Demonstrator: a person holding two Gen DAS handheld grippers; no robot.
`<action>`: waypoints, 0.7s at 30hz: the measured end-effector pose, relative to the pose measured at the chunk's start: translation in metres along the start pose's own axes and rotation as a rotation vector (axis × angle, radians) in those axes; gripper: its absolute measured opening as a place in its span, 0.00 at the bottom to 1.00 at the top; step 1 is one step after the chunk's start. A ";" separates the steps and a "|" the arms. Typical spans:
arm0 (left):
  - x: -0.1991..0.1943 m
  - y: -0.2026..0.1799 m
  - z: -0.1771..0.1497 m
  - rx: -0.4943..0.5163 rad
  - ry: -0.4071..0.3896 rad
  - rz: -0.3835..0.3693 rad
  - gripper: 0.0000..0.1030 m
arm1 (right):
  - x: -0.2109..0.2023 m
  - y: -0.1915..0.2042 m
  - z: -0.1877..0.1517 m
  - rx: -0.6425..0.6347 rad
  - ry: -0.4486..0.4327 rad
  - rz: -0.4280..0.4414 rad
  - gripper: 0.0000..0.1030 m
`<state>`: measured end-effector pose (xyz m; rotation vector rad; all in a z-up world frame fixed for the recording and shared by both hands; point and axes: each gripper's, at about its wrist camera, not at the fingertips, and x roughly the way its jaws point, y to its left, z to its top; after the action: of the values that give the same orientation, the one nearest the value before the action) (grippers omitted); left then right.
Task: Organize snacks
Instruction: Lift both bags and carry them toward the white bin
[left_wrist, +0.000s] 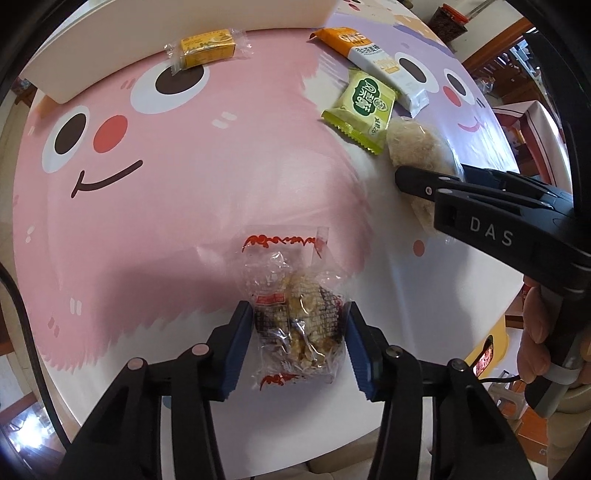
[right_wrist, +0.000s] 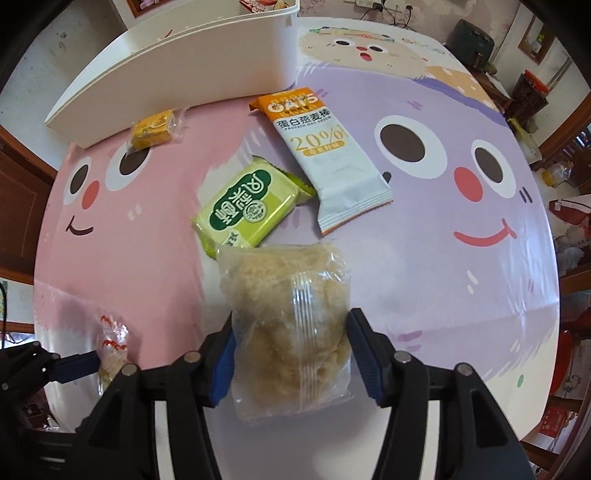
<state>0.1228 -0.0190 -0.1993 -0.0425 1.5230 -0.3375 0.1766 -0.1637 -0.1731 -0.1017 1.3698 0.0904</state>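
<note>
Gripping across the middle of a clear crinkly plastic packet of brown nutty brittle (left_wrist: 295, 325), the left gripper (left_wrist: 297, 341) has its blue pads against both sides of the wrapper, low on the pink cartoon-face tablecloth (left_wrist: 166, 206). Beside it, the right gripper (right_wrist: 290, 356) pinches a transparent bag of pale fluffy floss cake (right_wrist: 291, 325), lying just below a green square biscuit packet (right_wrist: 247, 208). Both packs look light; the film is probably slippery and the contents crumbly, so a gentle squeeze on the bulky centre, not the thin sealed ends, seems wisest. The white rectangular plastic bin (right_wrist: 177, 70) waits at the far edge.
</note>
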 end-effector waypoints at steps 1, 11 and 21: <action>-0.002 0.002 0.001 -0.001 -0.005 -0.007 0.46 | -0.001 0.000 0.000 0.009 -0.002 0.009 0.43; -0.042 0.027 0.009 -0.009 -0.112 0.000 0.46 | -0.018 0.007 0.000 0.073 0.025 0.135 0.36; -0.114 0.078 0.043 -0.090 -0.286 0.075 0.46 | -0.052 0.047 0.033 0.001 -0.044 0.205 0.36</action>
<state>0.1789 0.0750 -0.1042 -0.1004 1.2521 -0.1931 0.1928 -0.1137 -0.1162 0.0422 1.3338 0.2621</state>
